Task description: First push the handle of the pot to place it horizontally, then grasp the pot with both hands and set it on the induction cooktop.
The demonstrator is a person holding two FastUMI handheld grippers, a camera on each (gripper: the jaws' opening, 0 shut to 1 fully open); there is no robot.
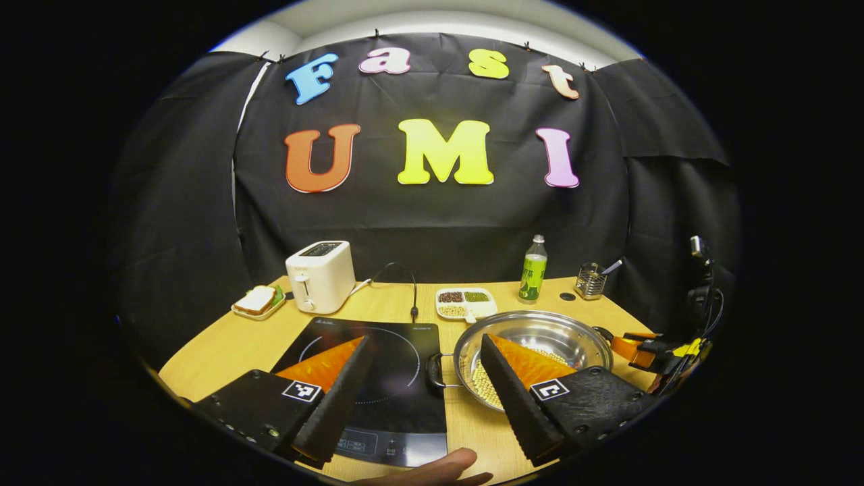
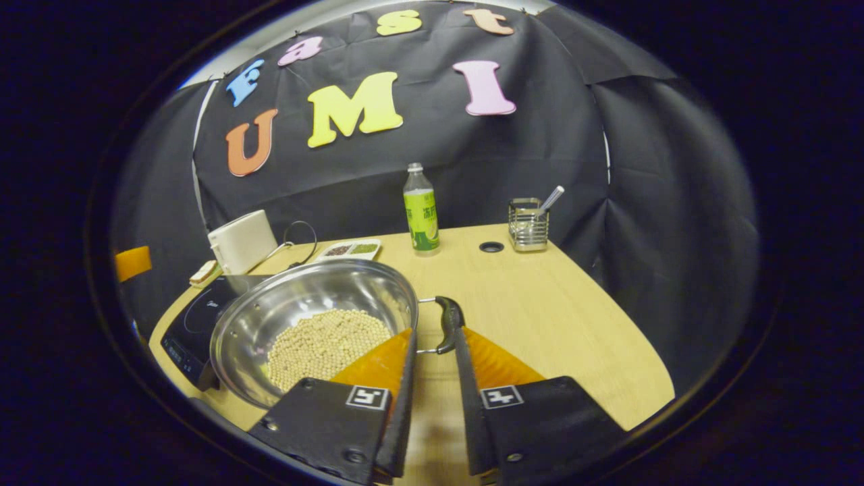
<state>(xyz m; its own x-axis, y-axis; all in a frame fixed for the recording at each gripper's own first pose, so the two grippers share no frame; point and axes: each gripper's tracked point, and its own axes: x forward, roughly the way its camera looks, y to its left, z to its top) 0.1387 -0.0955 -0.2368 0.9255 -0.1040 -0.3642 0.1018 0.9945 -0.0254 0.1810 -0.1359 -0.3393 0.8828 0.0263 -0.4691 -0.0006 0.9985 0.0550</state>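
Left gripper (image 1: pixel 425 398) spread wide, we see pot (image 1: pixel 533 351) lower right beside cooktop (image 1: pixel 398 364). Right gripper (image 2: pixel 435 378) narrow around pot handle (image 2: pixel 447 324), frame center; grip unclear.

Wooden table (image 2: pixel 540 304) (black cloth wall (image 2: pixel 641 169) behind)
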